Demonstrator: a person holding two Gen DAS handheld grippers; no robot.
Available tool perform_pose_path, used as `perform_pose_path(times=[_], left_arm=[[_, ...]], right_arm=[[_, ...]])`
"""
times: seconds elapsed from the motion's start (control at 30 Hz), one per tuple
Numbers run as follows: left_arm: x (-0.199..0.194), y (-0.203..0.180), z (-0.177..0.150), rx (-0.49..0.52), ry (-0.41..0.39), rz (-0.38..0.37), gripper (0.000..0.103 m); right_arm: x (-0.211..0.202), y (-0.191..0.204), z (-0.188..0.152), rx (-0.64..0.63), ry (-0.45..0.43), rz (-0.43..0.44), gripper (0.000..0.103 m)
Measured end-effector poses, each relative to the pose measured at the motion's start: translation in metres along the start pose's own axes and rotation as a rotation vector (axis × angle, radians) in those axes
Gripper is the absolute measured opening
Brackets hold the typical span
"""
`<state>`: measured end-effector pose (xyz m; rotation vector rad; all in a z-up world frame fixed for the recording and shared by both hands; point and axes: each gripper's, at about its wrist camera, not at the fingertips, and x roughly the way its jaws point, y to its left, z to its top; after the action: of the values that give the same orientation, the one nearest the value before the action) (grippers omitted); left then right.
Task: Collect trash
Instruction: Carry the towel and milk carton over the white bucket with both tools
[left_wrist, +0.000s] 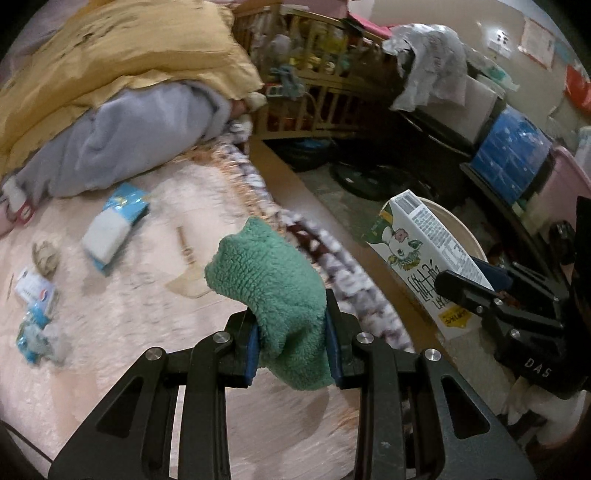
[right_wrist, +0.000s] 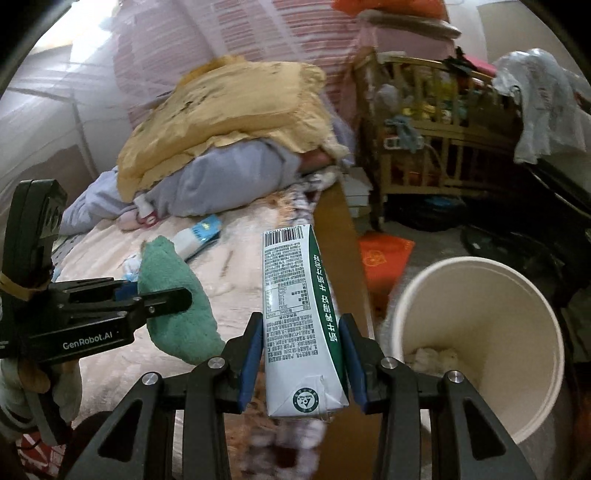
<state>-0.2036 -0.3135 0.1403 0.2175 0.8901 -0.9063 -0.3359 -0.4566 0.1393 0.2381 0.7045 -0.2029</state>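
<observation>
My left gripper is shut on a green fleecy sock, held above the pink bed cover near the bed's edge. The same sock and left gripper show at the left of the right wrist view. My right gripper is shut on a white and green milk carton, upright between its blue pads. The carton also appears at the right of the left wrist view. A white bin stands on the floor just right of the carton, with some white scraps inside.
On the bed lie a blue and white tissue pack, a crumpled brown scrap and small wrappers. A yellow quilt over grey bedding sits at the back. A wooden crib, a red bag and clutter fill the floor.
</observation>
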Motion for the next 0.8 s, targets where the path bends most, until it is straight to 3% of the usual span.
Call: perform_pose_path(times=[0.8], left_arm=[[0.064,-0.107,0.047,0.133,0.028,-0.093,0.027]], right_arm=[[-0.01,-0.118,-0.016,0.166,0.009,-0.186,0.039]])
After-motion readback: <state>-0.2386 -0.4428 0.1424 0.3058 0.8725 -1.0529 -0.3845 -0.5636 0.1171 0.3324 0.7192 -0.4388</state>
